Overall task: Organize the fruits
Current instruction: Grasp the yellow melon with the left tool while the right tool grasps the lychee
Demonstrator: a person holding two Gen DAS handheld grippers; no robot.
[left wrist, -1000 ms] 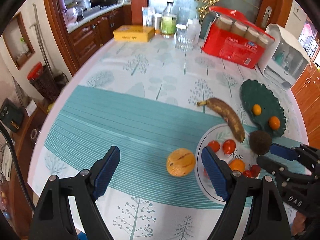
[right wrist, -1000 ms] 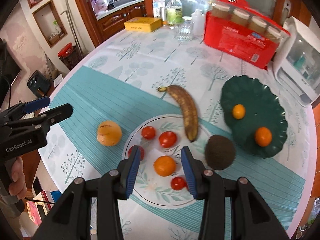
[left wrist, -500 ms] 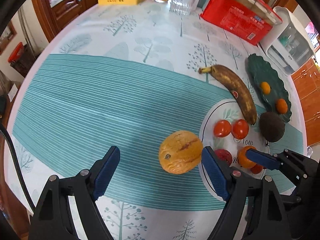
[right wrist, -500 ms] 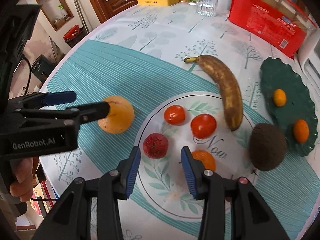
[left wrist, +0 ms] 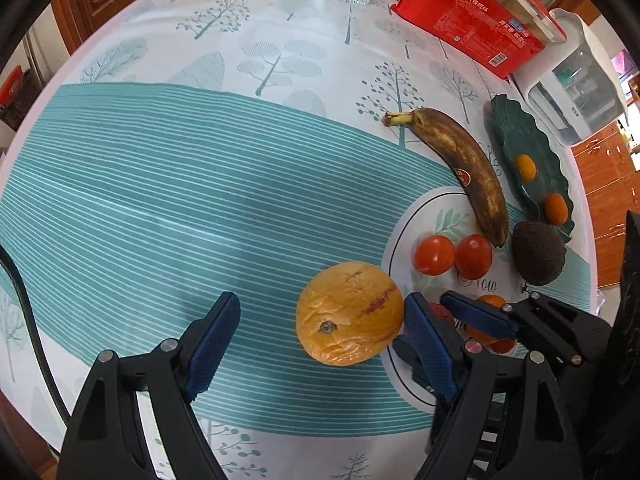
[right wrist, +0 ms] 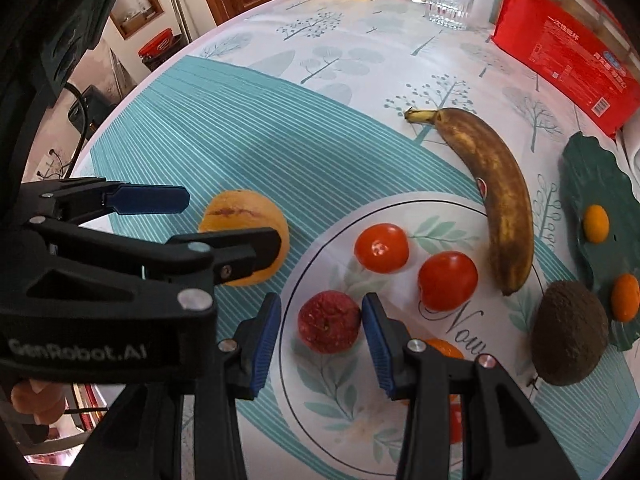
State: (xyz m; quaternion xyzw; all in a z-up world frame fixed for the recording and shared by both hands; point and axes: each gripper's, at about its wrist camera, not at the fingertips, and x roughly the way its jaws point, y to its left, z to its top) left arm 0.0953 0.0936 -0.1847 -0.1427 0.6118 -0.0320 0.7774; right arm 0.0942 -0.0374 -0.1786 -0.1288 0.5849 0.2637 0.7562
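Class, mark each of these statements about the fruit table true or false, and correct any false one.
1. The banana lies wholly on the green dish. False: it lies on the tablecloth, its tip over the white plate.
2. Two small orange fruits sit on the green dish. True.
3. The right gripper has its jaws either side of the dark red fruit, not gripping it. True.
4. The left gripper is clamped shut on the brown avocado. False: it is open around the large yellow-orange fruit.

Both wrist cameras look steeply down, close over the white plate they share.
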